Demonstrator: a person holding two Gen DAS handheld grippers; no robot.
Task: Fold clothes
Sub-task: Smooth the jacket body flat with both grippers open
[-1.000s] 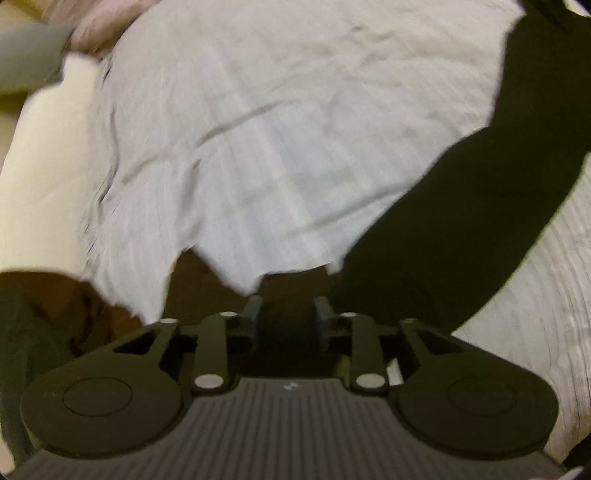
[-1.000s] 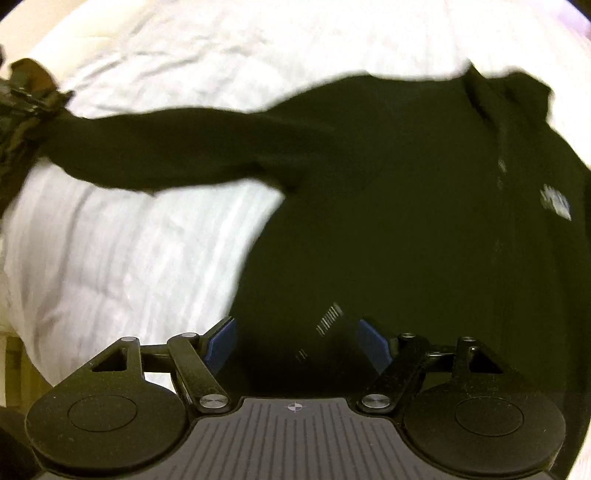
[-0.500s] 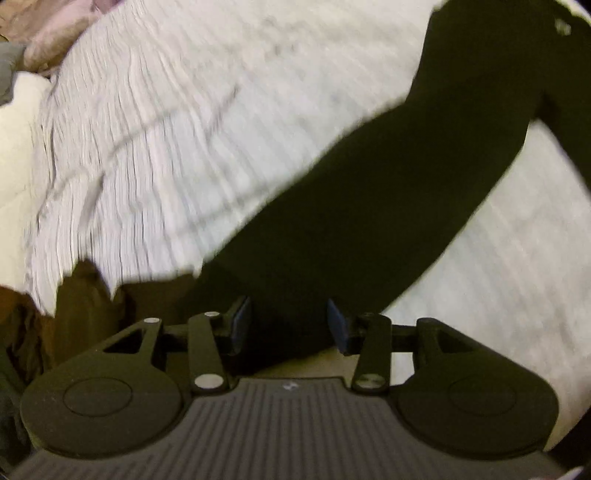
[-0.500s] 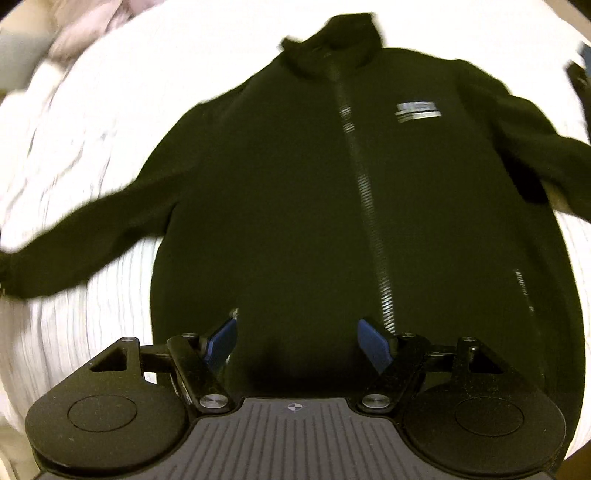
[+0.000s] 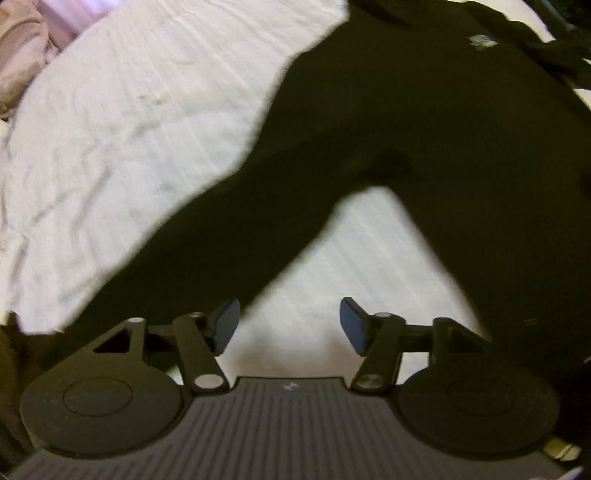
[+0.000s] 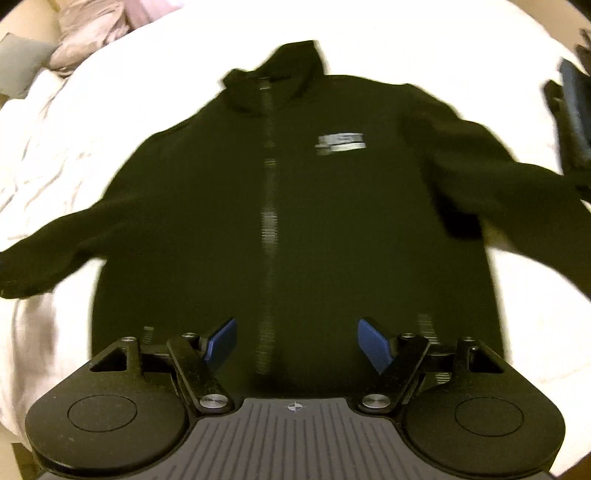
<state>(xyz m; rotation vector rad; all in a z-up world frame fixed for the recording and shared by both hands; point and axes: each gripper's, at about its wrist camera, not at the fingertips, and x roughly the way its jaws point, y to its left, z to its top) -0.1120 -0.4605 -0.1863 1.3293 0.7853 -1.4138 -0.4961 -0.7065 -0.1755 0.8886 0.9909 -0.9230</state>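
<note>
A black zip jacket with a small white chest logo lies front up on a white bed, collar far, both sleeves spread outward. My right gripper hovers open over the jacket's bottom hem, astride the zip line, with nothing between its blue pads. In the left wrist view the jacket fills the upper right and one sleeve runs down to the lower left. My left gripper is open above bare sheet, just right of that sleeve's lower part, holding nothing.
The white bedsheet is wrinkled on the left. Pinkish pillows lie at the far left corner of the bed. A dark object shows at the right edge beyond the jacket's sleeve. The bed's near edge drops off at lower left.
The left gripper opened and let go of the sleeve, then swung right over bare sheet. The right gripper's view moved from the jacket's left side to its centre; it stayed open.
</note>
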